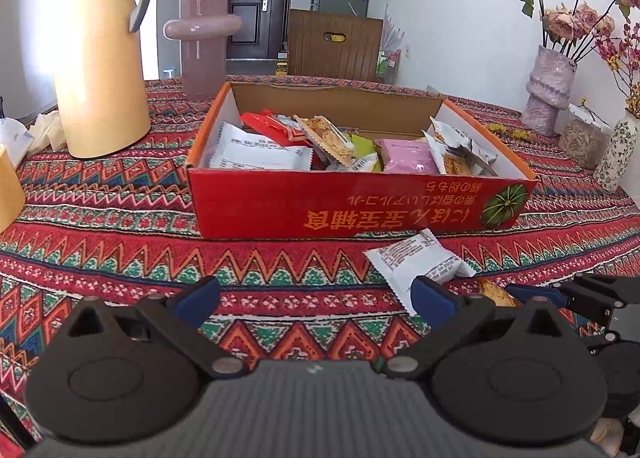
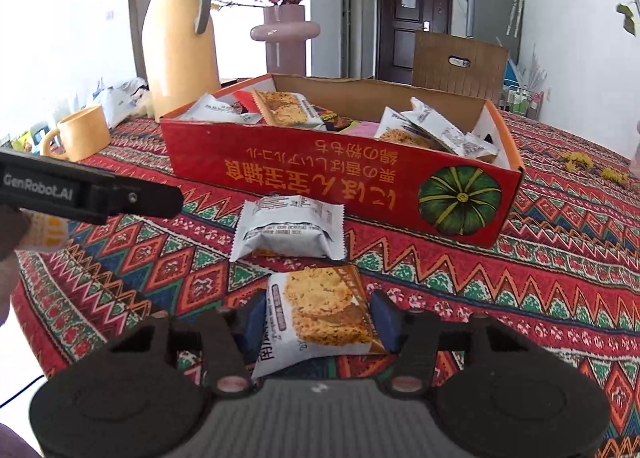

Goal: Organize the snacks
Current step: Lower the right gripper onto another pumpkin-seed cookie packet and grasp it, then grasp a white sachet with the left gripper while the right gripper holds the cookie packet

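Observation:
A red cardboard box (image 1: 360, 210) (image 2: 320, 174) stands open on the patterned tablecloth, holding several snack packets. In front of it lies a white packet (image 1: 416, 258) (image 2: 288, 230), printed side up. Just nearer, a packet showing golden oat crisps (image 2: 324, 310) sits between the blue pads of my right gripper (image 2: 320, 318), which press on its two sides; its orange edge (image 1: 496, 292) peeks into the left wrist view. My left gripper (image 1: 316, 298) is spread wide above bare cloth, with nothing between its fingers. Its right fingertip (image 1: 432, 294) overlaps the white packet's near corner.
A tall yellow thermos jug (image 1: 100, 58) and a pink vase (image 1: 204, 42) stand behind the box to the left. A yellow mug (image 2: 80, 134) sits near the table's left edge. More vases (image 1: 548, 90) and a jar (image 1: 580, 142) line the right side.

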